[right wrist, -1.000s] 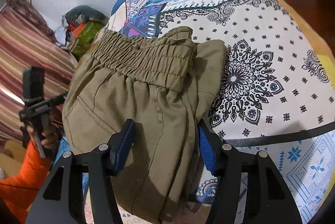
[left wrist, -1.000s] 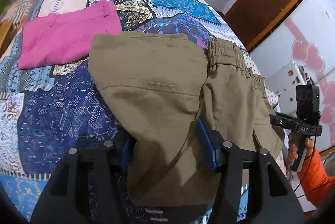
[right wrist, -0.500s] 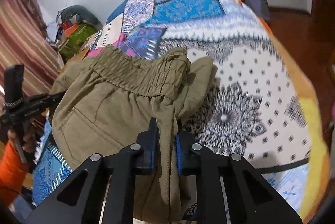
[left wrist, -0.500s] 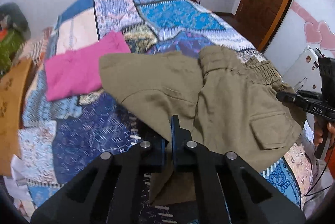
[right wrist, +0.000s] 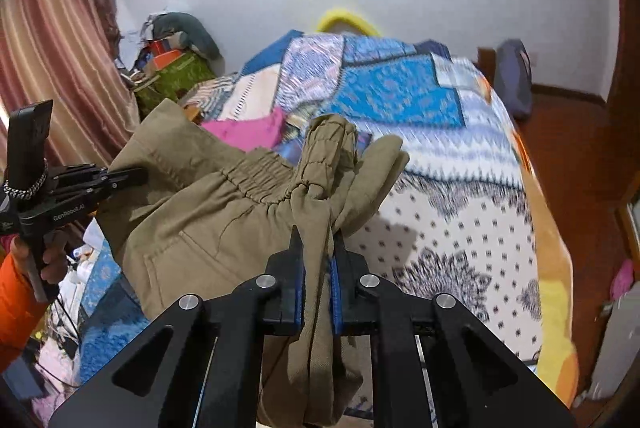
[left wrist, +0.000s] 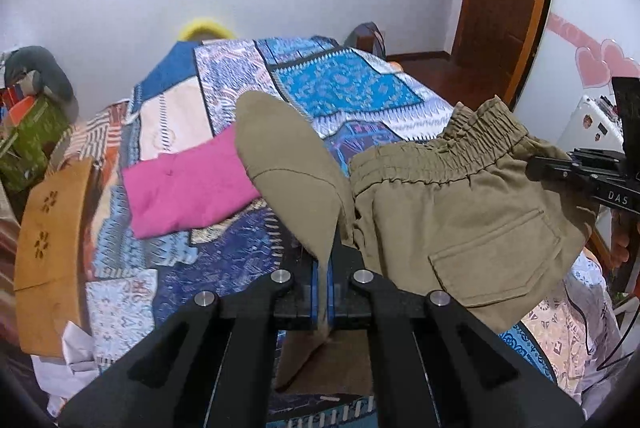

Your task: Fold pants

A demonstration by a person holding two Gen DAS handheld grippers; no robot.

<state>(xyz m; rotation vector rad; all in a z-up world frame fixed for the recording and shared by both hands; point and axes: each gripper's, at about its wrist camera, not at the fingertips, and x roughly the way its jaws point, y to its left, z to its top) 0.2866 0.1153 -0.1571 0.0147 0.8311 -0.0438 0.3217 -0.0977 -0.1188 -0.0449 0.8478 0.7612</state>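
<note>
Your left gripper (left wrist: 323,292) is clamped on a fold of the olive cargo pants (left wrist: 460,212), and your right gripper (right wrist: 317,280) is pinched tight on bunched fabric by the elastic waistband (right wrist: 260,176). You hold the pants raised between both grippers above the patchwork bedspread (left wrist: 352,84), with the flap pocket (left wrist: 496,260) facing the left camera. Beyond lies a folded pink garment (left wrist: 188,188).

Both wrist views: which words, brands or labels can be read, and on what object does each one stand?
"DAS": white letters on the right gripper, seen in the left wrist view.
"GenRobot.AI": on the left gripper, seen in the right wrist view.
Stickers on the white appliance: too small to read.
</note>
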